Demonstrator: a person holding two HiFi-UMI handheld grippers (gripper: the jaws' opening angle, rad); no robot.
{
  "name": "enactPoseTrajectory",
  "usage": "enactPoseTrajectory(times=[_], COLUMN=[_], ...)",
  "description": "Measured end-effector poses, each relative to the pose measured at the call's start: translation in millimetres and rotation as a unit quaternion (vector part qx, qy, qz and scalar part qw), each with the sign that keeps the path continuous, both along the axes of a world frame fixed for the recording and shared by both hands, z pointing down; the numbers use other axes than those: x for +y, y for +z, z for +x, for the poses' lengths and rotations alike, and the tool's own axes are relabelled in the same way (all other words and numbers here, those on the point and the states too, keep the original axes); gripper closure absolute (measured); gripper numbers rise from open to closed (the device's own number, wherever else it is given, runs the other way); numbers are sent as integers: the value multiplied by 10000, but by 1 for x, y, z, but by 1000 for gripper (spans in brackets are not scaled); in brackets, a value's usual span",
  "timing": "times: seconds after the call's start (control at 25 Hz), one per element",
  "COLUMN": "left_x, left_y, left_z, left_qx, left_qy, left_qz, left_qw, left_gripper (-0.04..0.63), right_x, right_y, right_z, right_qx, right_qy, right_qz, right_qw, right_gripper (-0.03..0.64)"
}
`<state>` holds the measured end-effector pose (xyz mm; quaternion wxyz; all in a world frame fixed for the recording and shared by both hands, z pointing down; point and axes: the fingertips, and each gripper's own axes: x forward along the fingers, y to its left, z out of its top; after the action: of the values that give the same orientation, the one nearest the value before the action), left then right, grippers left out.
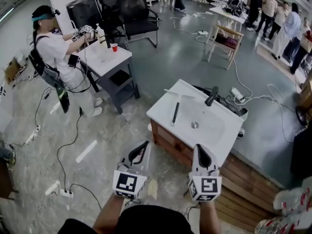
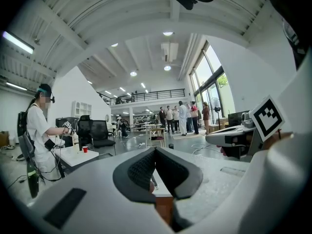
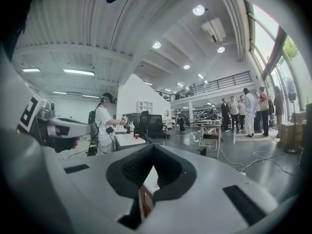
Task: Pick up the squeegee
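Note:
In the head view the squeegee (image 1: 175,113) lies on the white sink top (image 1: 163,112), left of the basin. Its black handle points toward me and its pale blade lies across the far end. Both grippers hover side by side short of the sink's near edge, well apart from the squeegee. My left gripper (image 1: 145,143) has its jaws closed together with nothing between them, as the left gripper view (image 2: 155,149) also shows. My right gripper (image 1: 199,146) points at the sink's near right part, and its jaws meet at the tip, empty (image 3: 153,147).
A black faucet (image 1: 211,96) stands behind the basin with its drain (image 1: 194,125). The sink rests on a wooden cabinet (image 1: 168,143). A person (image 1: 58,57) works at a white table (image 1: 109,57) at the left. Cables (image 1: 68,150) run over the floor, and several people (image 1: 280,18) stand at the far right.

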<state>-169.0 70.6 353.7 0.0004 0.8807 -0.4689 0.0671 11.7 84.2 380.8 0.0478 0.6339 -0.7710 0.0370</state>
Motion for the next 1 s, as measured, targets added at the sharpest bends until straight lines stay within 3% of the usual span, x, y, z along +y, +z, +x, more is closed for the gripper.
enactPoseTrajectory(times=[0.16,0.44,1.0], left_x=[-27,-72,-129], left_y=[6,11,17], left_z=[-10,-19,-2], left_qx=[-10,46,90], left_qy=[122,354,790], left_qz=[-192,-112,-187], left_qw=[9997,9993,9967], left_gripper=[594,594,594], right_x=[-26,-59,-94], right_y=[2,8,11], right_z=[-11,-16,6], right_qx=[11,38,95], right_qy=[153,416,958], right_qz=[-16,-3,1], right_qw=[9999,9991,9954], right_gripper=[618,618,618])
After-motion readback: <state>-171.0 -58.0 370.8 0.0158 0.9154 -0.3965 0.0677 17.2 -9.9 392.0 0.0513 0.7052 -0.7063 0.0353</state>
